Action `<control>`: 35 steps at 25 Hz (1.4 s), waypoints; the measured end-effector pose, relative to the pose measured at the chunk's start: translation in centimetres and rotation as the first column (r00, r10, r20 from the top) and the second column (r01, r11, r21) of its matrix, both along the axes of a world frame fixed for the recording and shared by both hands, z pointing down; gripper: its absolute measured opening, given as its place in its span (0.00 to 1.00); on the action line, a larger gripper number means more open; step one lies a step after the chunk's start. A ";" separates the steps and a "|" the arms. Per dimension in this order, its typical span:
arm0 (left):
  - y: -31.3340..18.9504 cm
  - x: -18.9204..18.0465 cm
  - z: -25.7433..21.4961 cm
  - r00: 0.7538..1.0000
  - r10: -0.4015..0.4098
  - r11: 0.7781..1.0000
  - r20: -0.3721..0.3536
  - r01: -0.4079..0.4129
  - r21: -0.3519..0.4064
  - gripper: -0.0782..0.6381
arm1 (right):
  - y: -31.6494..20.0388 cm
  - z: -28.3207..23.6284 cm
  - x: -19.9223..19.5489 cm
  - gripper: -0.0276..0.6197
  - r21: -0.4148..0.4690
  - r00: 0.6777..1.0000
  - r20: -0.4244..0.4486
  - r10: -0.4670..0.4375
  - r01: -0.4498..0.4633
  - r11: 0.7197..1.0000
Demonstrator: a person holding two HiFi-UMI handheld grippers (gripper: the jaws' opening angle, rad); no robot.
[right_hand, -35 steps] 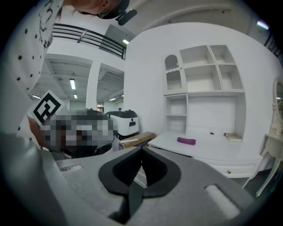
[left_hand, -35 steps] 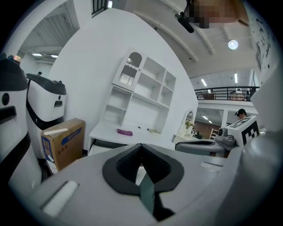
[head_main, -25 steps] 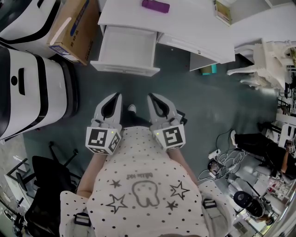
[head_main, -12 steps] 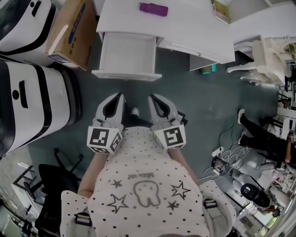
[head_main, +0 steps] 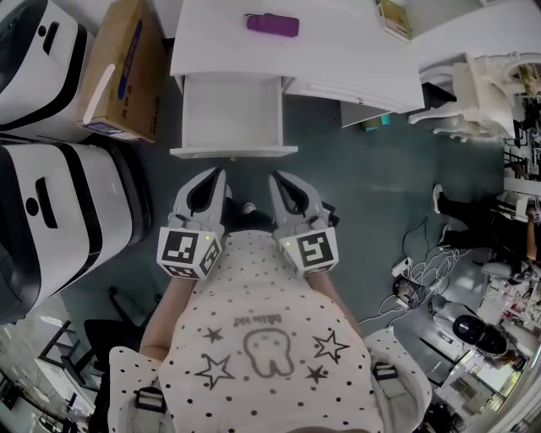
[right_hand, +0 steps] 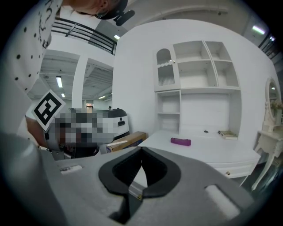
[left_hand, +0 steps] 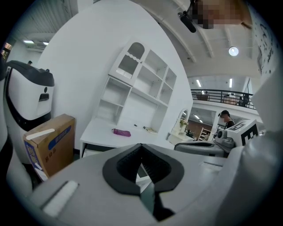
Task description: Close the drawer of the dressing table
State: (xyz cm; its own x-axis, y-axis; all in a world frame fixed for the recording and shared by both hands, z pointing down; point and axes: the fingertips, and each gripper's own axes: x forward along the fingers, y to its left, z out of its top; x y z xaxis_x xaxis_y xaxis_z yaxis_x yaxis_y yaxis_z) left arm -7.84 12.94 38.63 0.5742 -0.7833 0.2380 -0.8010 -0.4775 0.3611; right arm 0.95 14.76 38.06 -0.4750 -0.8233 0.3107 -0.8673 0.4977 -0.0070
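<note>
The white dressing table [head_main: 347,51] stands ahead of me with its left drawer [head_main: 230,112] pulled out and nothing visible inside; the drawer front [head_main: 234,152] faces me. My left gripper [head_main: 217,175] and right gripper [head_main: 276,178] are held side by side close to my body, just short of the drawer front and not touching it. Both are shut with nothing between the jaws. In the left gripper view the left gripper [left_hand: 141,146] points at the table [left_hand: 110,132]. The right gripper [right_hand: 141,151] points at the table top [right_hand: 208,148].
A purple case [head_main: 272,24] and a small book [head_main: 393,17] lie on the table top. A cardboard box [head_main: 118,72] and white-and-black machines [head_main: 51,211] stand to the left. A white chair [head_main: 490,89] and floor cables [head_main: 414,283] are on the right.
The view has moved toward the table, so the open drawer's front now sits closer to the gripper tips and squarer to me. Both grippers keep their pose and stay shut.
</note>
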 end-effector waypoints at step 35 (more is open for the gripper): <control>-10.0 5.2 -0.8 0.981 -0.192 0.980 -0.006 0.192 0.047 0.11 | -11.9 -0.3 7.1 0.04 0.025 0.991 -0.003 -0.137 0.137 0.990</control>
